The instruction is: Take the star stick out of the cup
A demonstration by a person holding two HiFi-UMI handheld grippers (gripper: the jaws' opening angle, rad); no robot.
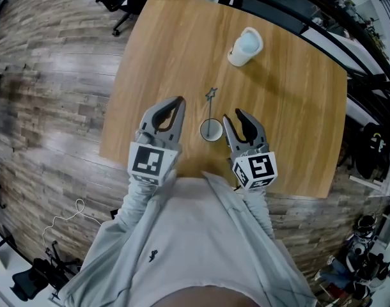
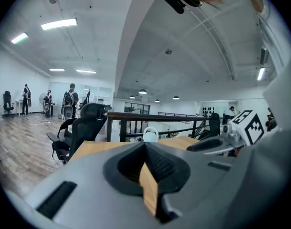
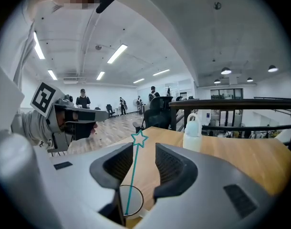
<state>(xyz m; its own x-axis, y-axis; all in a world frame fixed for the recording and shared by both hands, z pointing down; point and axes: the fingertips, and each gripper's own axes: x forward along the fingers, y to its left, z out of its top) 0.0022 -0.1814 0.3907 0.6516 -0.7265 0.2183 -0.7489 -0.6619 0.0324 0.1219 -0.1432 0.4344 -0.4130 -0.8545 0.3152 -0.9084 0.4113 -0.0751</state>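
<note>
Your left gripper (image 1: 178,102) hovers over the near part of the wooden table (image 1: 182,43), at about 9 o'clock from the cup. Its jaws are pressed together at the tips with nothing between them. In the left gripper view (image 2: 145,145) only a sliver of tabletop shows behind the closed tips. An office chair (image 2: 86,123) stands past the table's far edge at roughly 10 o'clock.

The small cup (image 1: 211,130) stands upright on the table between your two grippers. The star stick (image 1: 210,110) is in the cup, with its star end pointing toward 12 o'clock.

Your right gripper (image 1: 232,116) sits just beside the cup, at its 3 o'clock. In the right gripper view (image 3: 143,149) its jaws are spread. The thin teal star stick (image 3: 133,175) rises from the cup (image 3: 129,202) between them, nearer the left pad, and neither pad presses on it.

A white jug (image 1: 246,47) stands well apart from the cup at about 1 o'clock, toward the far side of the table. The right gripper view shows the jug (image 3: 192,128) beyond the right jaw.
</note>
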